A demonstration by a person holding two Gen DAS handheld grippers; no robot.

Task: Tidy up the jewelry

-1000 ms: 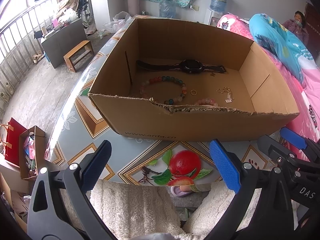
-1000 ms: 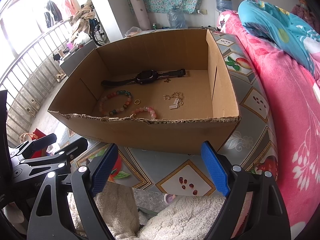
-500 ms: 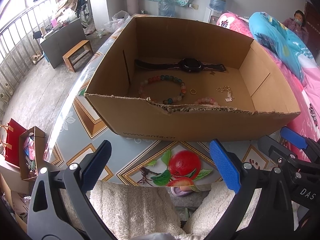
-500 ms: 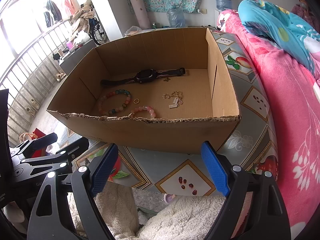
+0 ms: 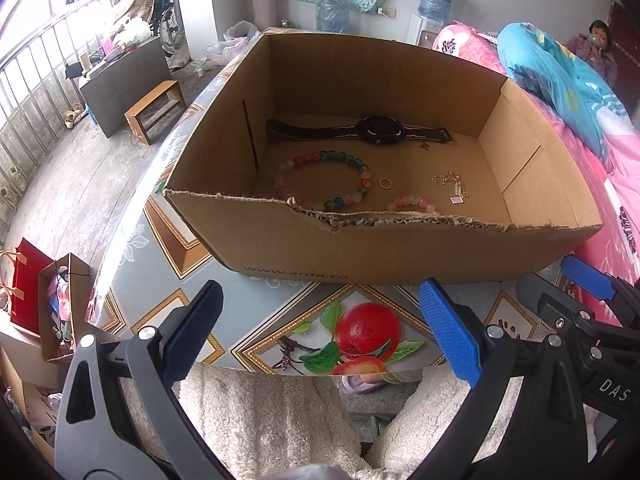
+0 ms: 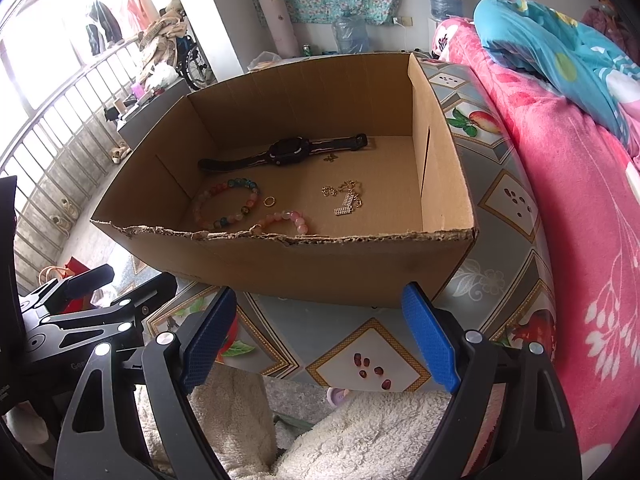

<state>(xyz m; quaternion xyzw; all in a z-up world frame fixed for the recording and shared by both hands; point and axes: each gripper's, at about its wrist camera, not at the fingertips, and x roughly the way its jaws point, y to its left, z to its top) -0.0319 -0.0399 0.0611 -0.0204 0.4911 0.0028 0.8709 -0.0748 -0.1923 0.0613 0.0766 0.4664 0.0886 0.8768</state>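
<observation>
An open cardboard box (image 5: 400, 252) (image 6: 320, 268) stands on the fruit-patterned table. Inside lie a black watch (image 5: 380, 131) (image 6: 288, 151), a multicoloured bead bracelet (image 5: 360, 168) (image 6: 244, 184), a pink bead bracelet (image 5: 410, 202) (image 6: 290, 216), a small gold ring (image 5: 384, 183) (image 6: 269, 201), a gold chain with a tag (image 5: 454, 186) (image 6: 346, 198) and a tiny charm (image 5: 424, 145). My left gripper (image 5: 320, 328) and my right gripper (image 6: 316, 336) are both open and empty, held side by side in front of the box's near wall.
A pink floral bed (image 6: 560, 200) with a blue quilt (image 5: 560, 80) runs along the table's right side. A white fluffy cloth (image 5: 260, 420) lies below the table's near edge. The floor, a small wooden stool (image 5: 154, 110) and railings lie to the left.
Both views have shifted very slightly relative to the box. The jewellery has not moved and both grippers stay open.
</observation>
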